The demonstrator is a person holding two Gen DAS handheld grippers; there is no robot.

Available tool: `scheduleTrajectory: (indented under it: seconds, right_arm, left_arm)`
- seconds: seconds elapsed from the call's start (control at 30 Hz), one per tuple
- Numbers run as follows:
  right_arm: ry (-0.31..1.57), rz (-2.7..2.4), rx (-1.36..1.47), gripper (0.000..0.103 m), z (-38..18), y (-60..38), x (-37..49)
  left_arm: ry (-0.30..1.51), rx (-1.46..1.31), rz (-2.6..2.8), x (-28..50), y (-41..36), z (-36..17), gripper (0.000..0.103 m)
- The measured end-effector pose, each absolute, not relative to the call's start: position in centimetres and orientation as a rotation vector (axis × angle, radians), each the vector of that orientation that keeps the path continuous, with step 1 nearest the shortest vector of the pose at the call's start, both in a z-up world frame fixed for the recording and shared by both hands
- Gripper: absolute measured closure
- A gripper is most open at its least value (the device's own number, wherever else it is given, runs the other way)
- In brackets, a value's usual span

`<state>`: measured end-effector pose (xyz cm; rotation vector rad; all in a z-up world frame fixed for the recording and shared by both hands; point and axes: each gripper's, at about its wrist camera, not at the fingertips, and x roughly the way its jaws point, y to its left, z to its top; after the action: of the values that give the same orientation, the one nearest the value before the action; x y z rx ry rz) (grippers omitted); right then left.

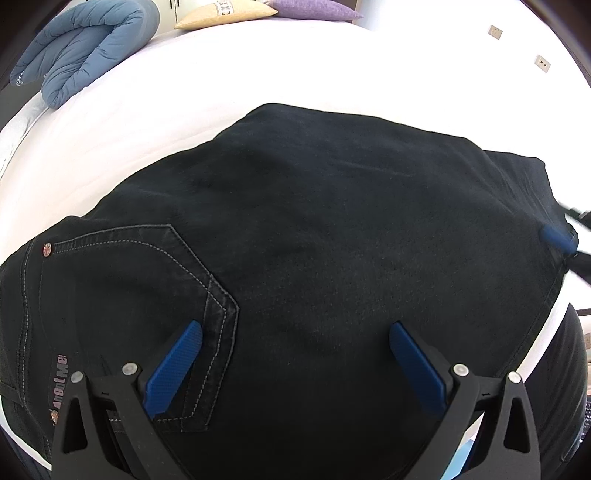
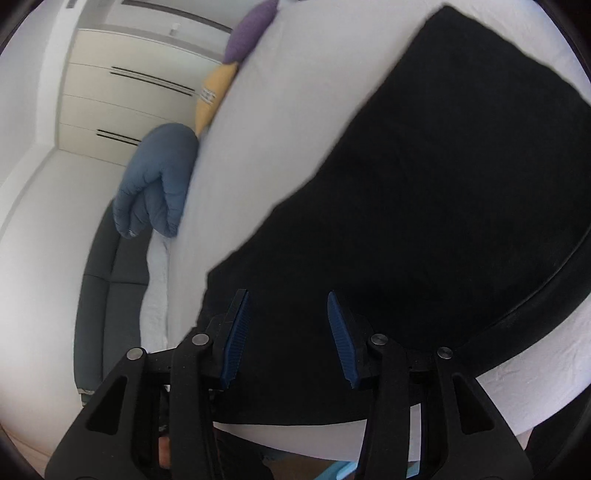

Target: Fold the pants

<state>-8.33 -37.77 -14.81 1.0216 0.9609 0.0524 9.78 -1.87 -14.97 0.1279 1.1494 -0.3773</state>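
1. Pants [image 1: 314,240]: one pair, black, spread over the centre of the left wrist view and running from 6 to 1 o'clock in the right wrist view. One stitched back pocket [image 1: 147,295] shows at 8 o'clock.
2. Grippers: two. The left gripper [image 1: 295,332] sits at 6 o'clock with two blue fingers [image 1: 173,369] set wide apart. The right gripper [image 2: 287,306] also has two blue fingers, parted.
3. Pillows: two at 12 o'clock, one yellow pillow [image 1: 225,13] and one purple pillow [image 1: 314,9].
4. Blue duvet [image 1: 85,48]: one, folded, at 10 o'clock.
5. Wall plates [image 1: 495,32]: two at 1 o'clock.
6. Bed [image 1: 166,110]: one, white sheet.
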Motion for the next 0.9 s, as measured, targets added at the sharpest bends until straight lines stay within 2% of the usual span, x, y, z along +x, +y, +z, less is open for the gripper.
scheduleTrajectory:
  seconds: [0.03,0.07,0.17,0.3,0.4,0.47,0.53,0.57,0.63,0.67,0.73,0.8,0.83,0.87,0.9]
  right_arm:
    - [0.977,0.017,1.023,0.083,-15.7,-38.5,-8.7]
    - [0.978,-0.013,1.042,0.103,-16.3,-39.6,-9.3]
    - [0.886,-0.154,1.106,0.103,-16.2,-44.4,-12.6]
    - [0.794,-0.401,1.085,0.103,-13.3,-49.4,-16.3]
    - [0.752,-0.426,0.964,0.103,-8.9,-48.9,-15.9]
    - [0.709,-0.283,0.959,0.103,-6.9,-46.4,-14.2]
    - [0.708,-0.146,0.963,0.103,-6.3,-43.6,-11.8]
    - [0.729,-0.066,0.961,0.103,-6.4,-41.8,-9.9]
    - [0.771,0.037,0.958,0.103,-7.3,-38.4,-6.1]
    - [0.796,0.082,0.965,0.103,-8.1,-36.8,-4.1]
    - [0.840,0.150,1.000,0.103,-10.2,-34.6,-0.6]
    - [0.932,0.181,1.033,0.103,-12.9,-32.7,3.0]
    - [0.965,0.196,1.018,0.103,-14.2,-32.0,3.7]
    - [0.998,0.164,0.974,0.103,-15.3,-31.8,4.7]
    - [1.024,0.133,0.948,0.103,-16.1,-31.9,5.7]
  left_arm:
    - [1.143,0.122,-0.381,9.7,-1.5,-15.1,0.000]
    - [1.135,0.112,-0.386,9.5,-1.0,-14.9,0.000]
    - [1.119,0.038,-0.400,9.4,0.2,-14.0,0.002]
    - [1.040,-0.053,-0.422,9.7,1.7,-11.4,0.006]
    - [1.026,-0.120,-0.495,11.8,0.9,-10.2,0.022]
    - [1.042,-0.144,-0.558,13.8,-0.7,-10.3,0.040]
    - [1.052,-0.147,-0.616,15.3,-2.8,-10.5,0.051]
    - [1.065,-0.154,-0.639,16.3,-3.5,-10.9,0.053]
    - [1.107,-0.187,-0.682,18.4,-4.9,-12.1,0.055]
    - [1.140,-0.193,-0.684,19.3,-5.5,-12.8,0.064]
    - [1.181,-0.188,-0.661,20.6,-6.2,-14.3,0.076]
    - [1.198,-0.213,-0.647,21.2,-5.4,-15.4,0.083]
    - [1.198,-0.222,-0.642,21.3,-5.0,-15.7,0.094]
    - [1.203,-0.231,-0.629,21.6,-4.3,-16.0,0.101]
    - [1.211,-0.265,-0.636,22.0,-3.6,-16.4,0.101]
